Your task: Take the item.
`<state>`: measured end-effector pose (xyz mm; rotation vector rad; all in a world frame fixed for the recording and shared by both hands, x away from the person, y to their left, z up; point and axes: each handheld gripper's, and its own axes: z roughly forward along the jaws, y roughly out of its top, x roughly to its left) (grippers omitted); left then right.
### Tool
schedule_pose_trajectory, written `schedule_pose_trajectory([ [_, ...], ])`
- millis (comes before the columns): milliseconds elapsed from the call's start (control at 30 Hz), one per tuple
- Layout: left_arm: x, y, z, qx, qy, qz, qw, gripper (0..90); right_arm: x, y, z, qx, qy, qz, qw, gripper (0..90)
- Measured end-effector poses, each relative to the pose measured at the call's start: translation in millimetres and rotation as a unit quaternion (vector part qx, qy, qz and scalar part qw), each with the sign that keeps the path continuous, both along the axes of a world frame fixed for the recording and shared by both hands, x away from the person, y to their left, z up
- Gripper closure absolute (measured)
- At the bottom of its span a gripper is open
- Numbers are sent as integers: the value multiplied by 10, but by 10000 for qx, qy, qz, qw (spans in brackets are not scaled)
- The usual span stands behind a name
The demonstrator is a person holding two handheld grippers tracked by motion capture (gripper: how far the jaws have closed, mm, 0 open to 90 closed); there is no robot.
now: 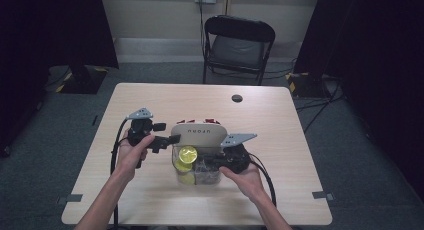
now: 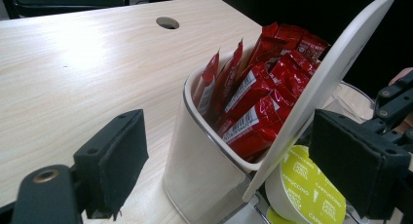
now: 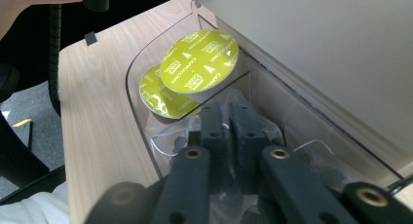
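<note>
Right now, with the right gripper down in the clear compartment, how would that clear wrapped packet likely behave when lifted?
The right gripper looks shut on the clear packet, whose crinkled film suggests it is floppy and probably light. The glossy wrap could be slippery. Nearby, the yellow capsules lean on each other, so a snagging wrapper might nudge them.

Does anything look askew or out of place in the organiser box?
One yellow-lidded capsule lies tilted on top of another rather than flat. The white lid stands raised at a slant. Nothing looks spilled or damaged.
</note>
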<state>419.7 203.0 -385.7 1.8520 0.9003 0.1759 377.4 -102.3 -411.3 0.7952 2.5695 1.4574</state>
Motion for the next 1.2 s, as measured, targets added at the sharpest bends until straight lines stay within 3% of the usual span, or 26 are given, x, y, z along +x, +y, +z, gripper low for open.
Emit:
schedule_pose_trajectory([
  [700,7,14,-8,-40,31,18,10000,128,-1,-129,88,330,-55,-171,9993,900],
  [1200,12,8,-12,-29,36,-5,10000,128,-41,-144,208,480,-226,-144,9985,900],
])
